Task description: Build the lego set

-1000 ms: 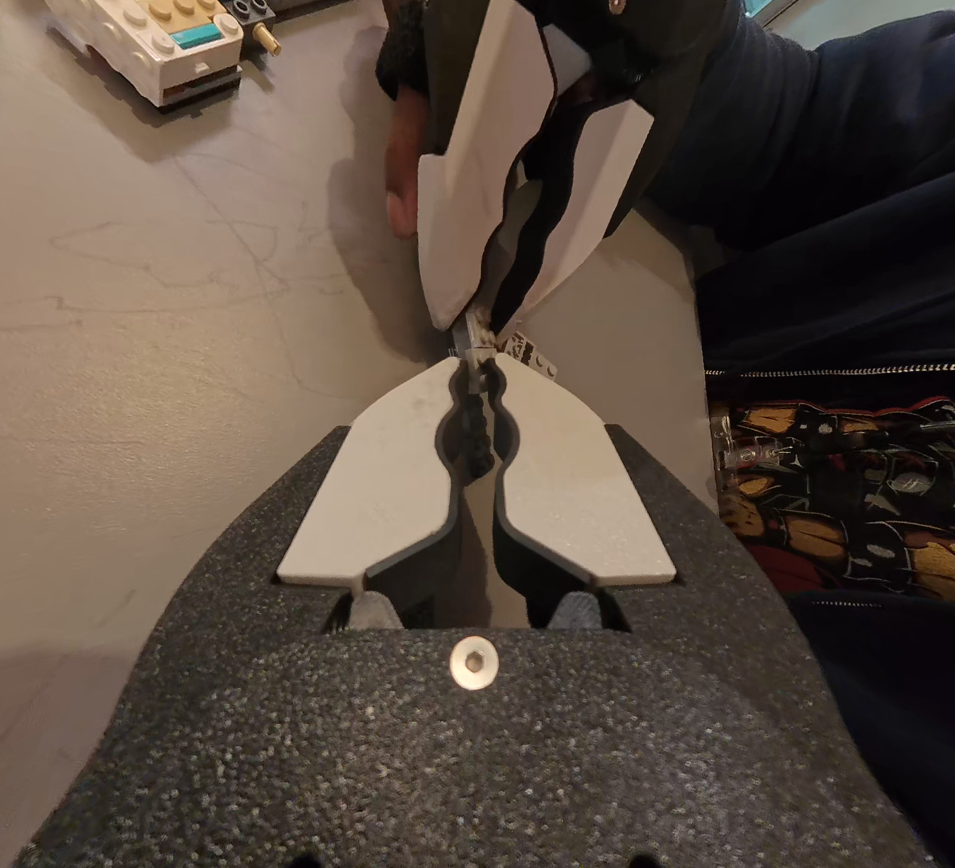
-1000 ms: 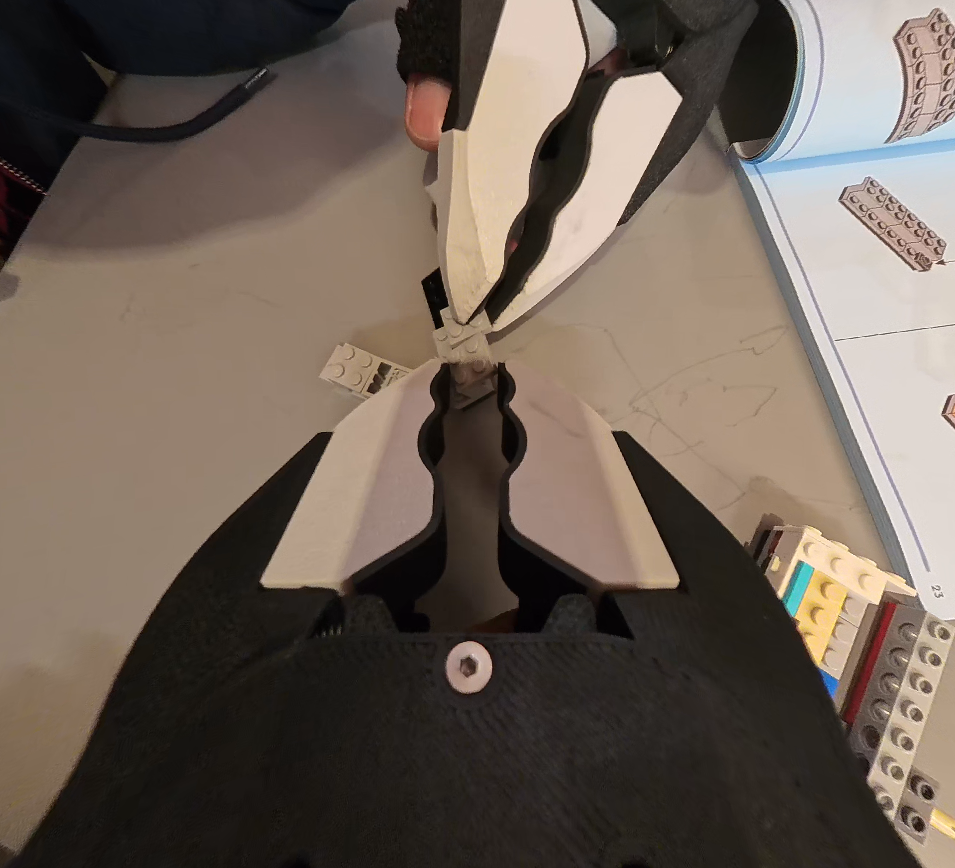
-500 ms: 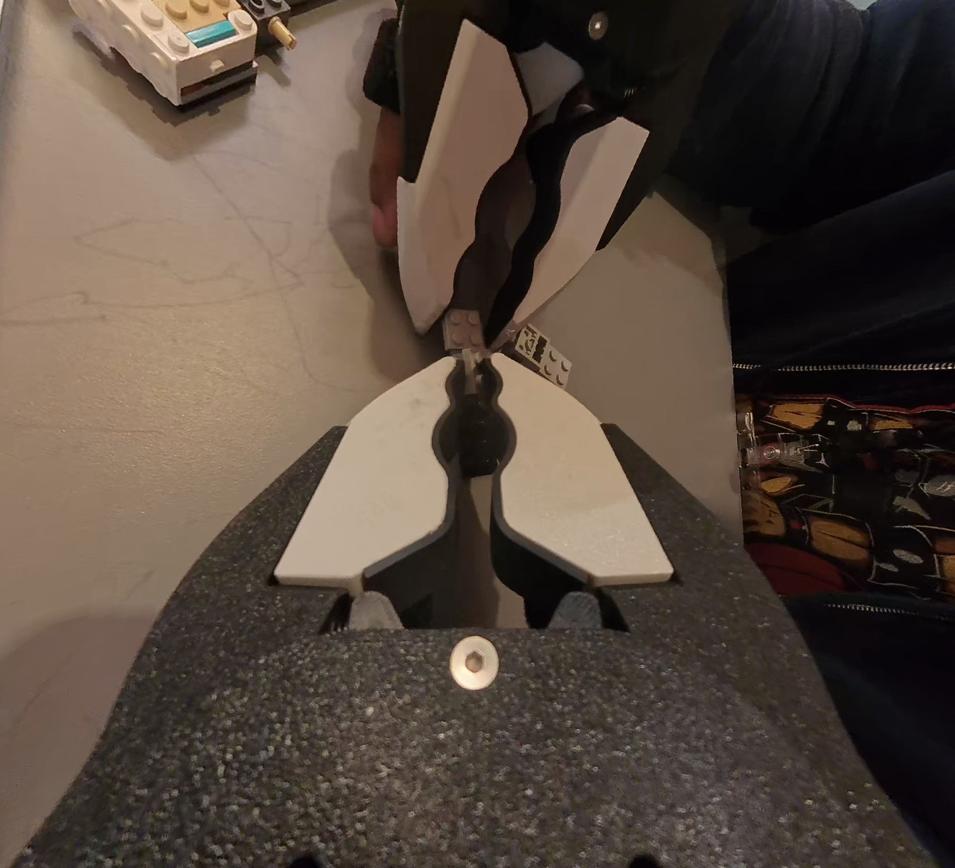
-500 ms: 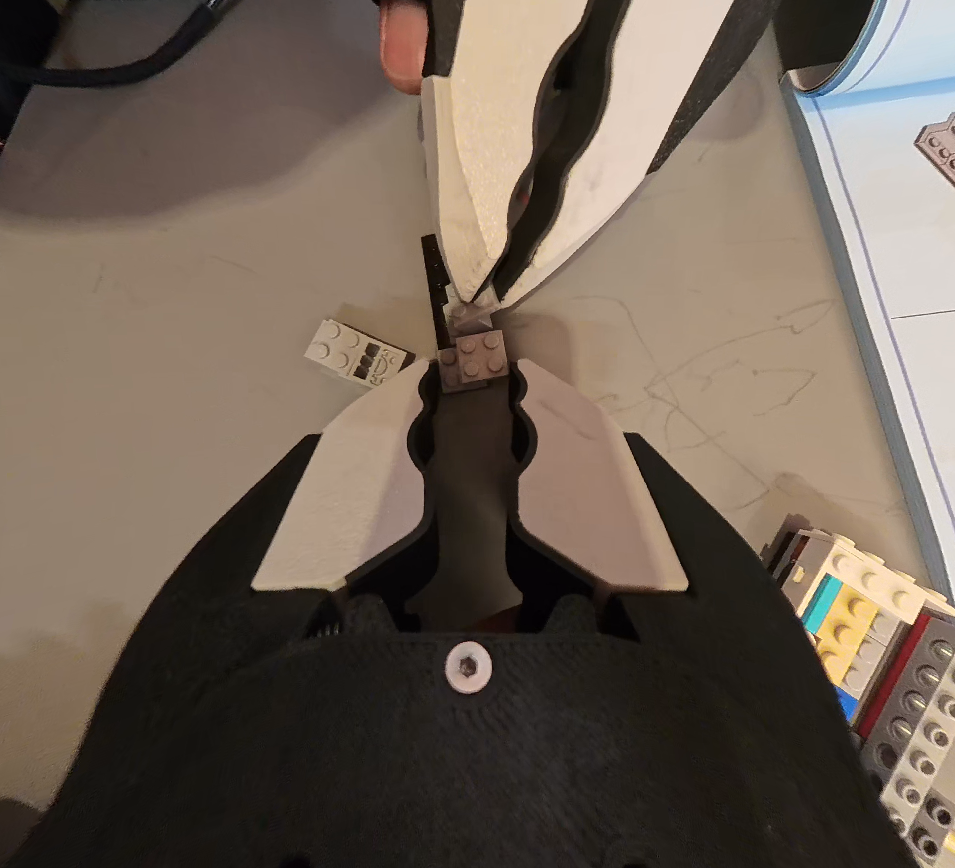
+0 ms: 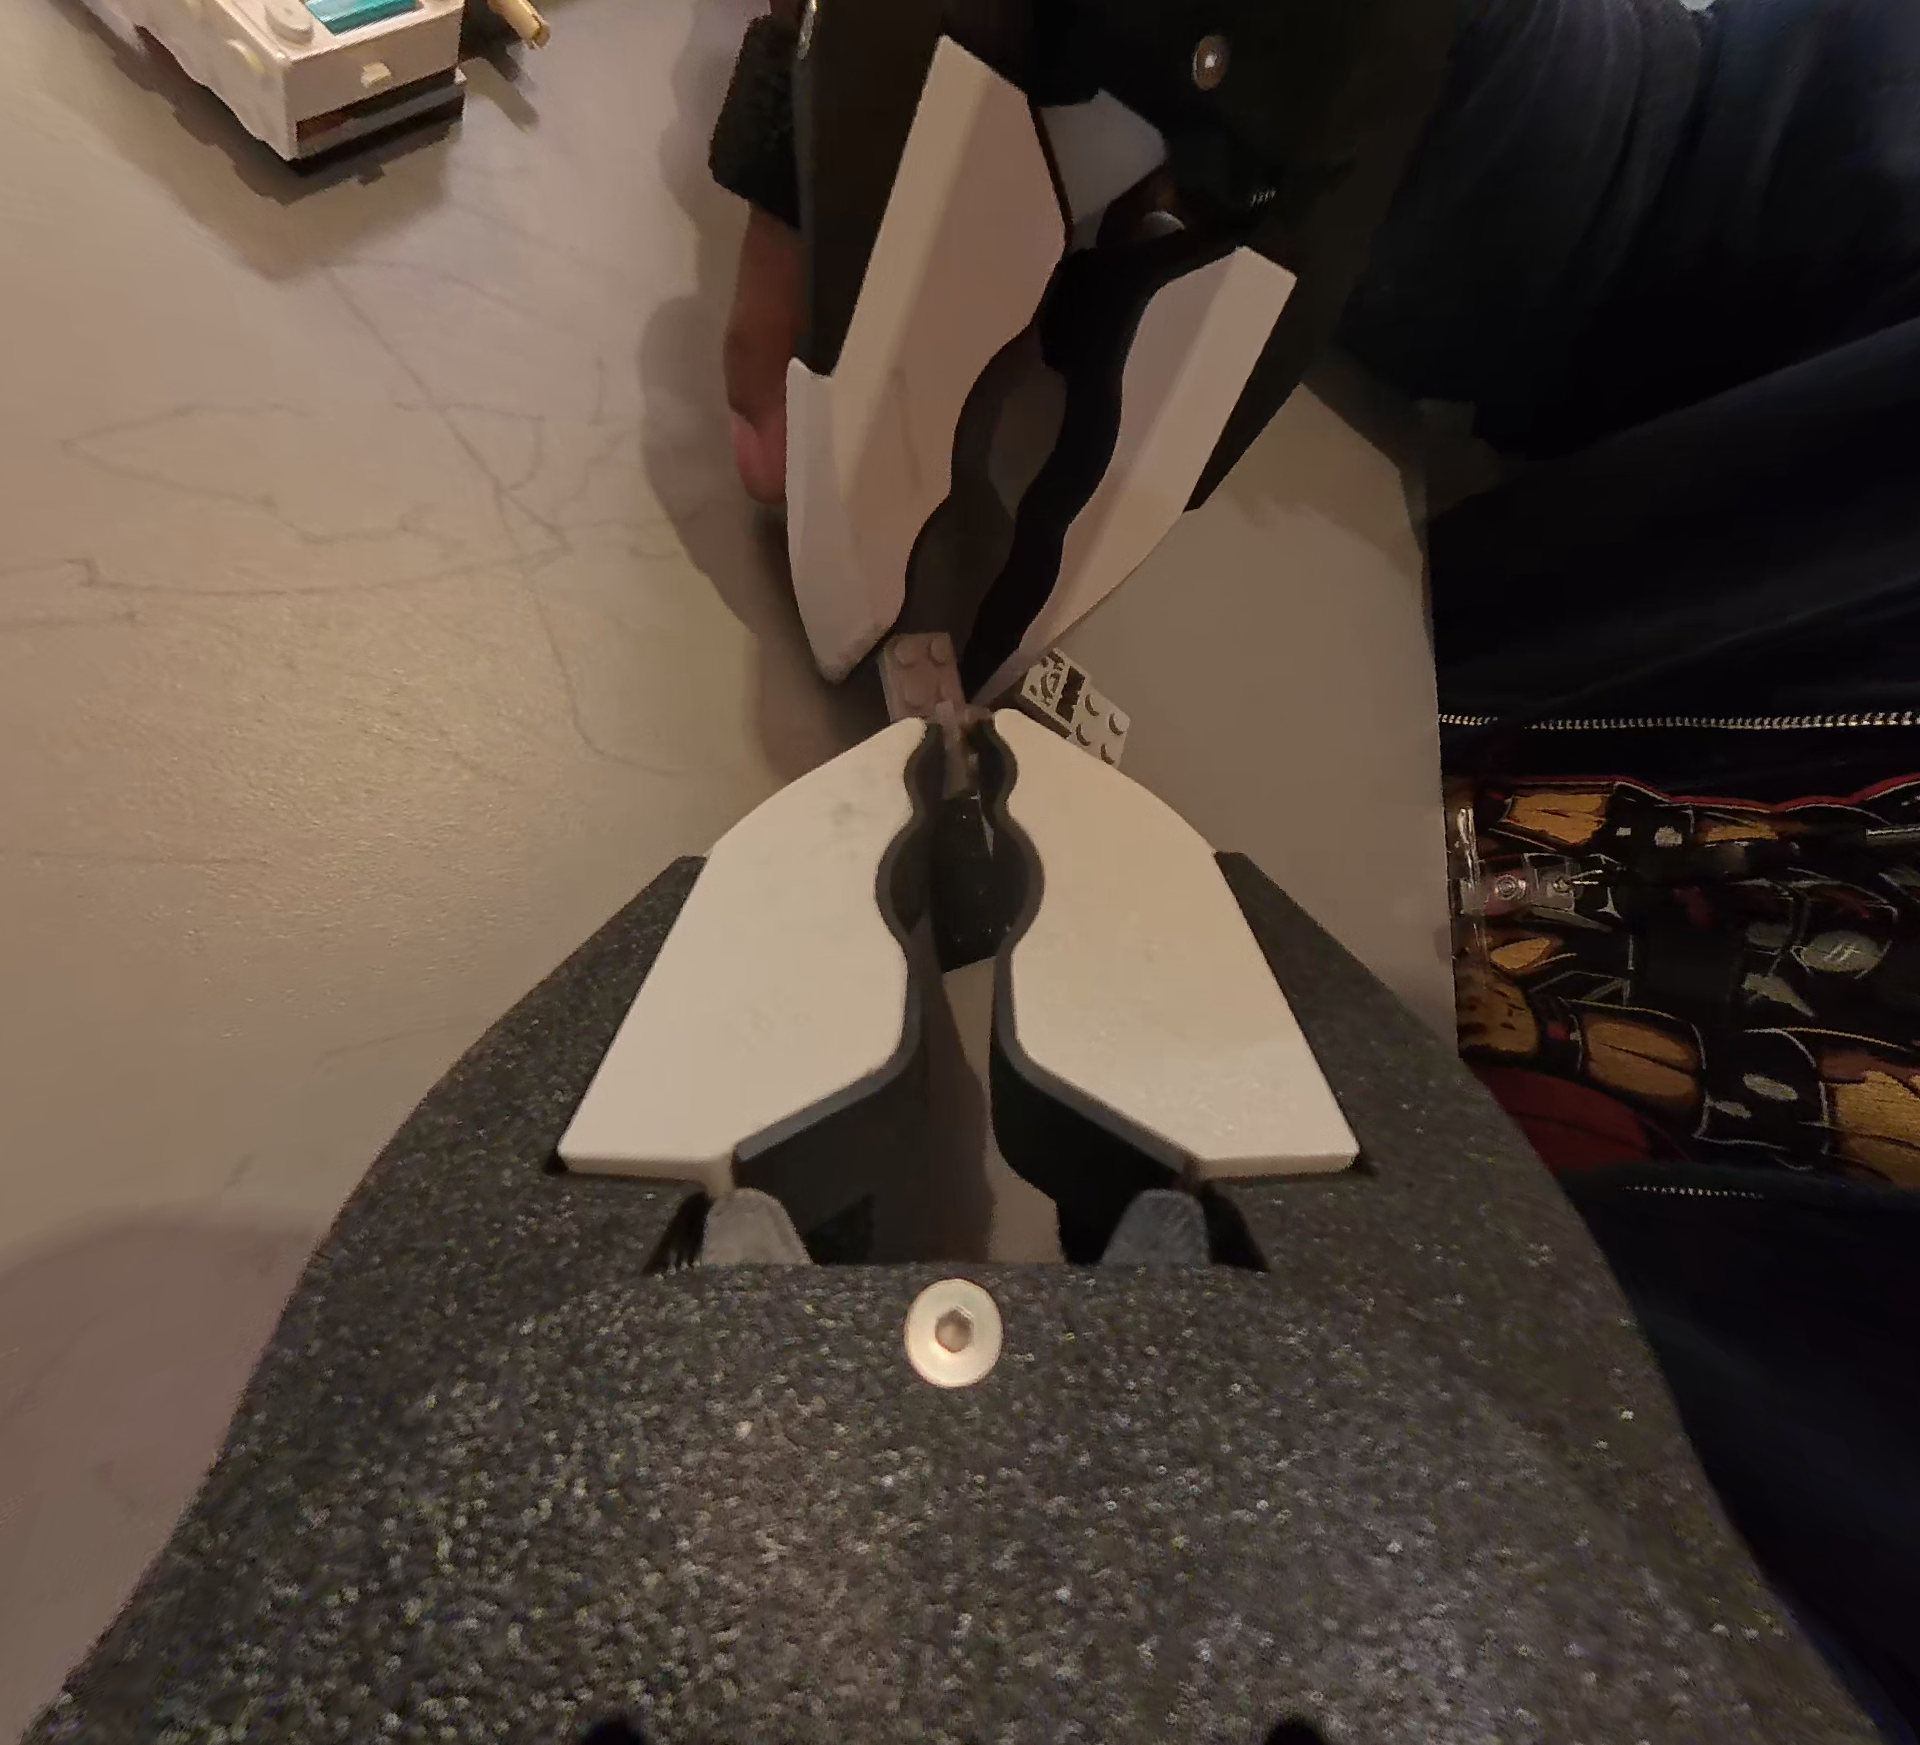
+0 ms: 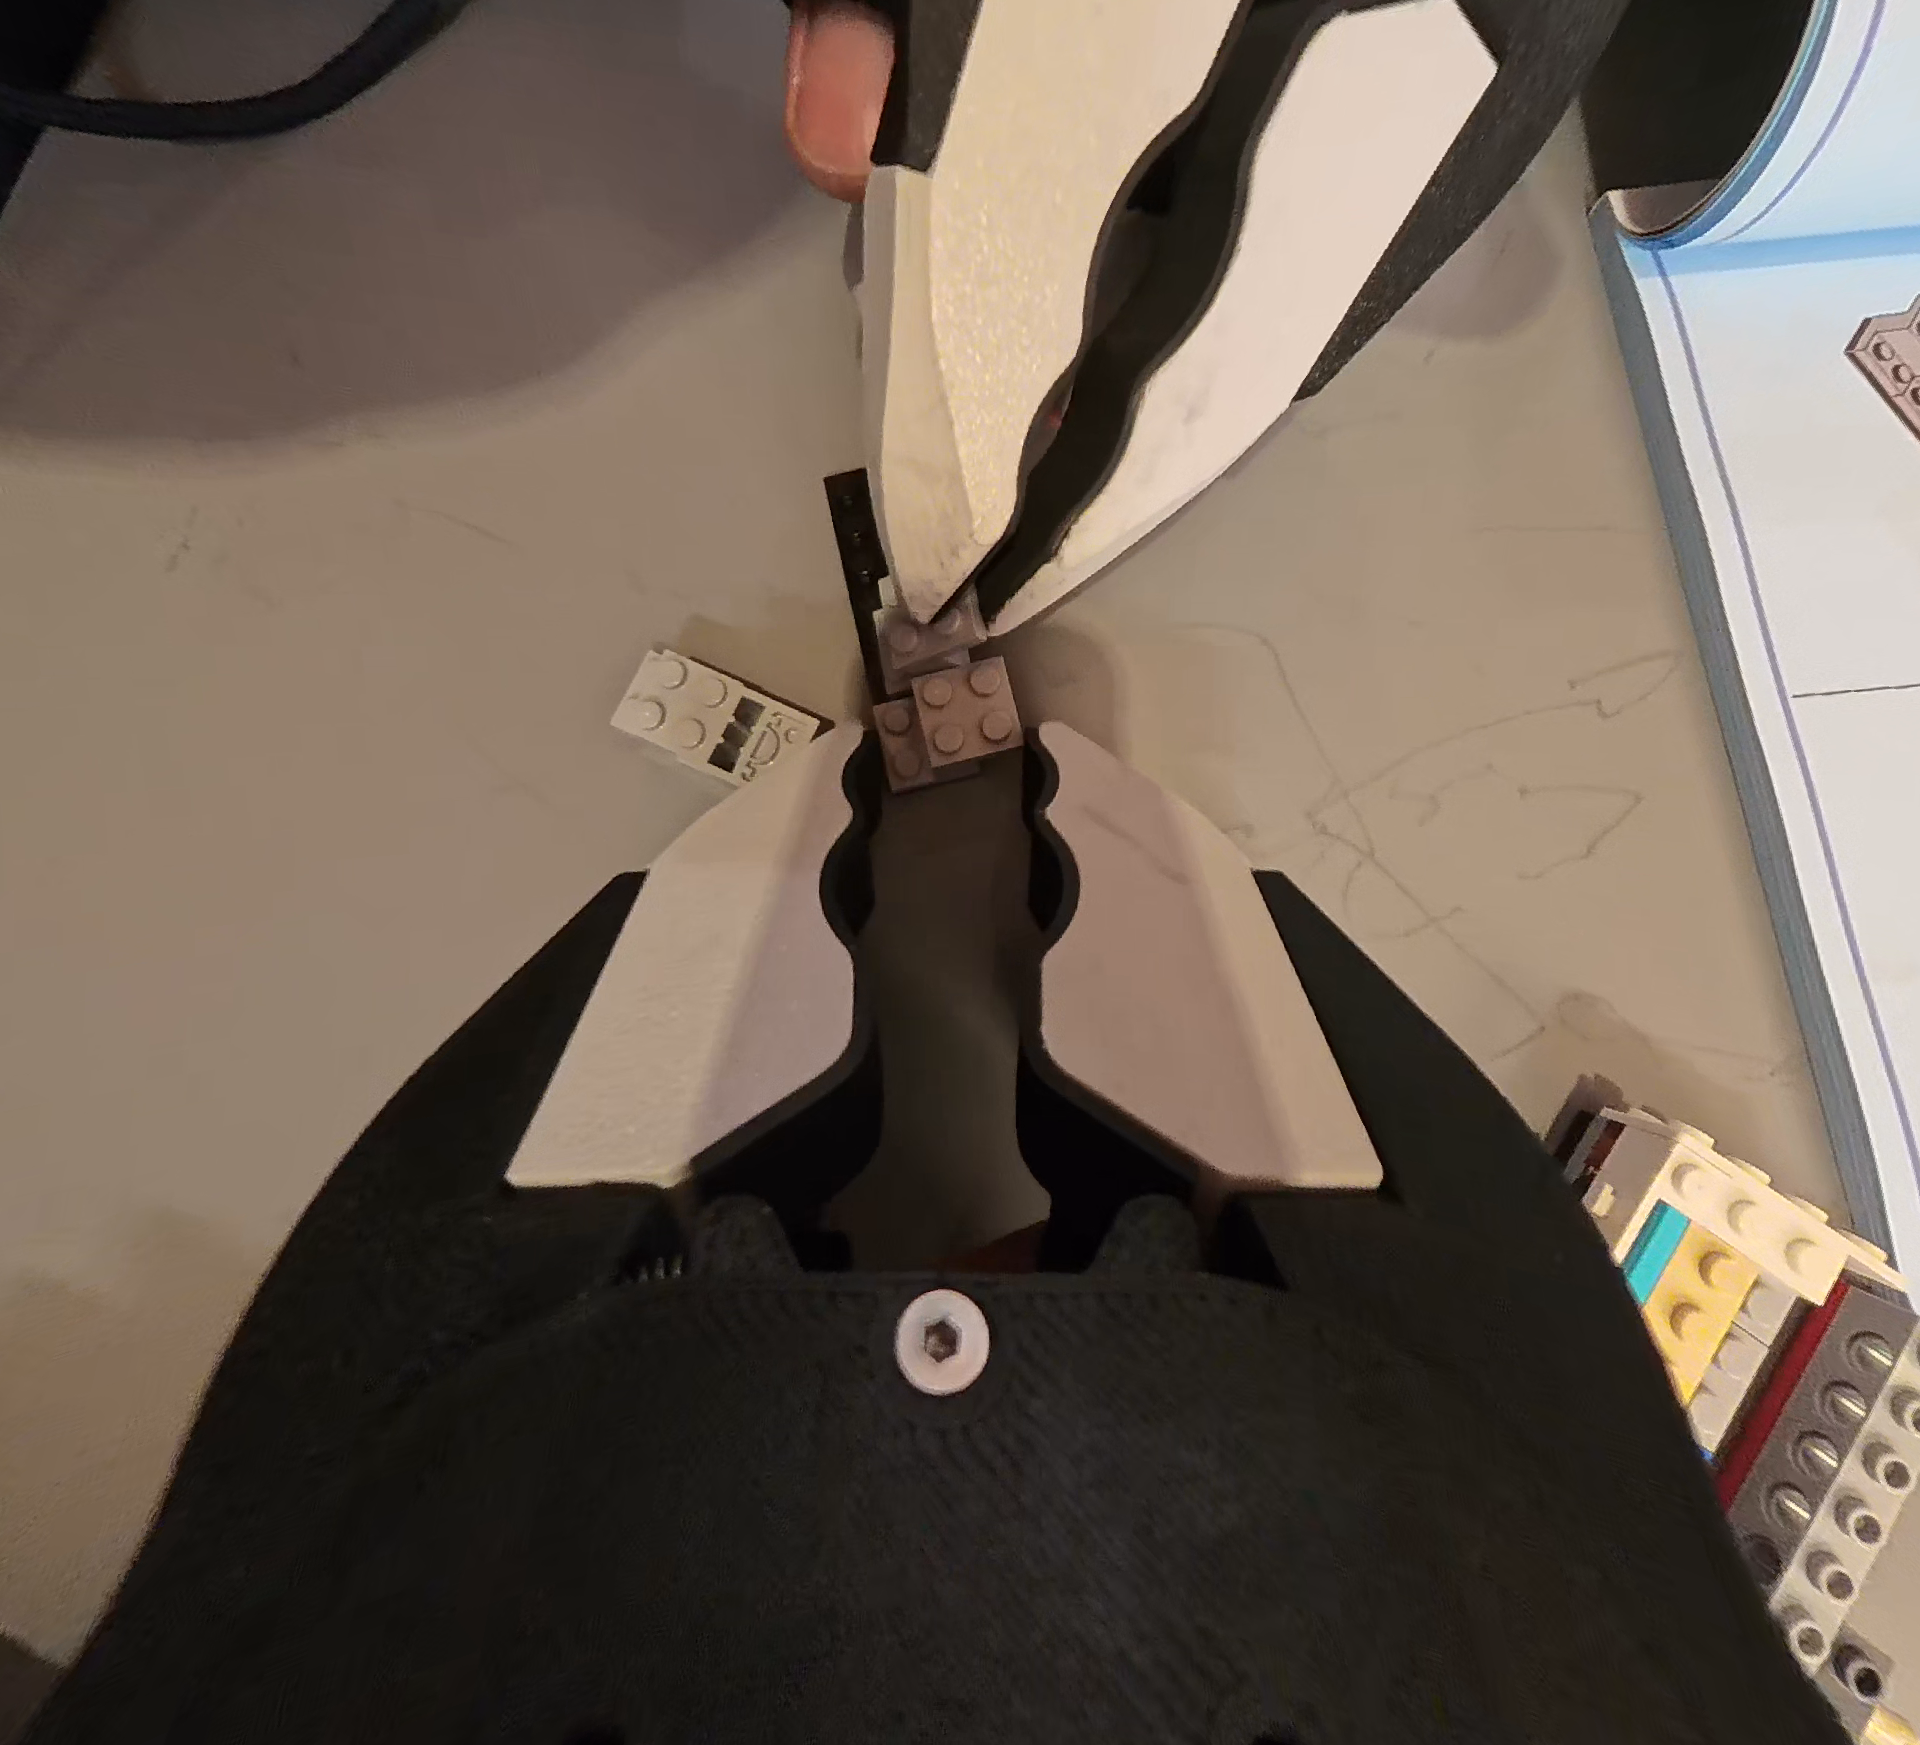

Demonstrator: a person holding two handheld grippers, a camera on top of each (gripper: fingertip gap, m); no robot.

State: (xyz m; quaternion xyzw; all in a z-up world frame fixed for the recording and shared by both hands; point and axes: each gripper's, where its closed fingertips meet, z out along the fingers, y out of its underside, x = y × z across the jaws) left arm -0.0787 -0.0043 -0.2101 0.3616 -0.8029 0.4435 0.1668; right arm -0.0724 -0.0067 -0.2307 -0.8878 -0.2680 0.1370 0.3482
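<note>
My left gripper (image 5: 961, 729) is shut on a small assembly of grey studded plates (image 6: 961, 708) with a thin black strip (image 6: 854, 552) along its side, and holds it low over the table. It also shows from the front in the right wrist view (image 6: 971, 604), pinching the far end of the plates. My right gripper (image 6: 951, 745) faces it with its jaws open. The near end of the grey plates lies between its fingertips (image 6: 1049, 750), and a thin gap shows on each side. In the left wrist view the right gripper (image 5: 914, 667) stands over the grey plates (image 5: 920, 672).
A white brick with a printed face (image 6: 707, 719) lies on the table just left of the plates. A larger brick model (image 5: 260, 2) stands at the far left, and it also shows in the right wrist view (image 6: 1766, 1332). An open instruction booklet (image 6: 1818, 552) lies at the right. A person's hand (image 6: 831, 85) and a black cord (image 6: 208, 106) are behind. My two grippers' fingertips are within a few centimetres of each other.
My right gripper was shut on a dark grey plate pressed against the left gripper's piece. It has opened and left that plate on the assembly. The left gripper kept its grip.
</note>
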